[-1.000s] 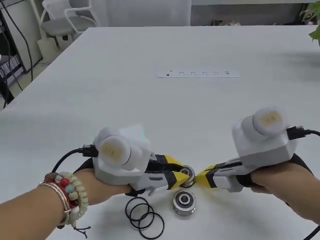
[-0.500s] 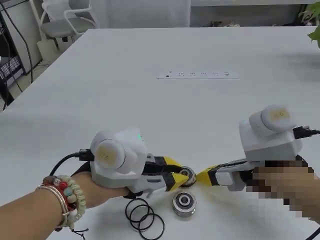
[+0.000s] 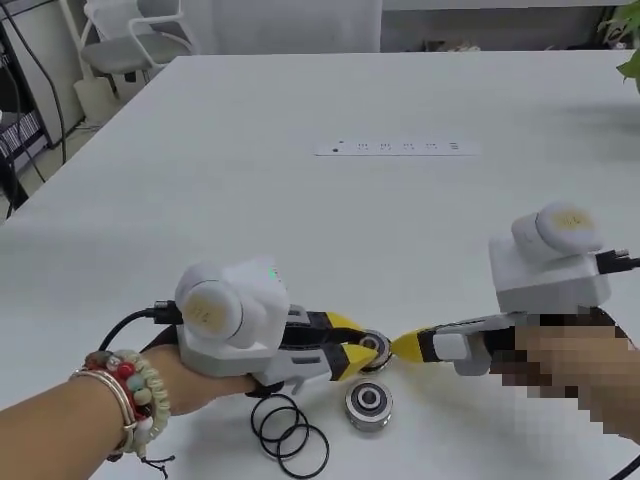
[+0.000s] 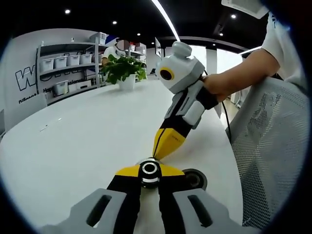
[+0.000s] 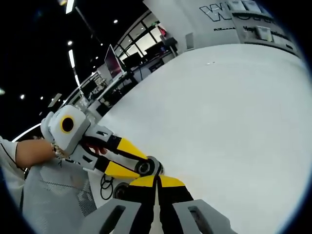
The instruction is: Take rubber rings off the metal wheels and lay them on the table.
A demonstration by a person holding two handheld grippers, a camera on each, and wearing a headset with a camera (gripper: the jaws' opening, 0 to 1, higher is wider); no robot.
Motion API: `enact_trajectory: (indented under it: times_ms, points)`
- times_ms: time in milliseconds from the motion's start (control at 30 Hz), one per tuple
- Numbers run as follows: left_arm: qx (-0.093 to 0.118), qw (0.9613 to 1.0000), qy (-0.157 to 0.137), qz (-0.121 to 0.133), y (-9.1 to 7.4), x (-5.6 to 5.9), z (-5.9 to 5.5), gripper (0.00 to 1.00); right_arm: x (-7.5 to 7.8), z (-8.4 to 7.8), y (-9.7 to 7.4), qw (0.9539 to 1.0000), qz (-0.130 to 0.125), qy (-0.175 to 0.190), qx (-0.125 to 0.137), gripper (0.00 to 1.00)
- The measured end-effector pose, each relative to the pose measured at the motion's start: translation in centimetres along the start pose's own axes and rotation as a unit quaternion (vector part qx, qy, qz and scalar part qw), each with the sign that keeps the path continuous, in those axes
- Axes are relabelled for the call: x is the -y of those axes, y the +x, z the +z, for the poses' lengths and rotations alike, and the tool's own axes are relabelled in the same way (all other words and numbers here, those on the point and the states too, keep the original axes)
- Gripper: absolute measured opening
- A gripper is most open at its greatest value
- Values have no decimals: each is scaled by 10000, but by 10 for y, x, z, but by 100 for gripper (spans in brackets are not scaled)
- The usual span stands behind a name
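My left gripper (image 3: 360, 352) is shut on a small metal wheel (image 3: 376, 347), held just above the table; in the left gripper view the wheel (image 4: 149, 169) sits between the yellow tips. The right gripper (image 3: 402, 347) is shut, and its yellow tips touch the right edge of that wheel. In the right gripper view my jaws (image 5: 156, 181) meet just below the held wheel (image 5: 146, 166). Whether a ring is pinched between them I cannot tell. A second wheel (image 3: 368, 405) lies flat on the table below. Three black rubber rings (image 3: 290, 431) lie overlapped to its left.
A white power strip (image 3: 397, 149) lies flat mid-table. Grey chairs (image 3: 130, 40) stand beyond the far left corner. A potted plant (image 4: 123, 71) stands on the table far off. The white table (image 3: 300, 220) stretches wide beyond the grippers.
The right hand and its gripper body have drifted right and slightly down, while the tips stay at the wheel. The left gripper has shifted a little left, still holding the wheel.
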State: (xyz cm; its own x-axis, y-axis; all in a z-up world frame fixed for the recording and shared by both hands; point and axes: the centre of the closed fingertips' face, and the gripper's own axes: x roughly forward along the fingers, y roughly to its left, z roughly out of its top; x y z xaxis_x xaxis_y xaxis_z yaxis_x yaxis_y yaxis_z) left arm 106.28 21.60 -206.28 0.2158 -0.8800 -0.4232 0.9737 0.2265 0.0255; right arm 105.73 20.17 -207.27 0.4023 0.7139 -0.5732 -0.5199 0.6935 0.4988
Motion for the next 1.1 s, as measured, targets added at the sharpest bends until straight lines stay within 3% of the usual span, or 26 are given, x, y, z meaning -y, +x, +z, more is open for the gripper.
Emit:
enact_trajectory:
  times_ms: [400,1100]
  points:
    - [130,9999,-80,4,0,0,0,8,-5,2,0,9999,70,111,51,0]
    - [103,9999,-60,36,0,0,0,8,-11,5,-1,10000,34,17,16,0]
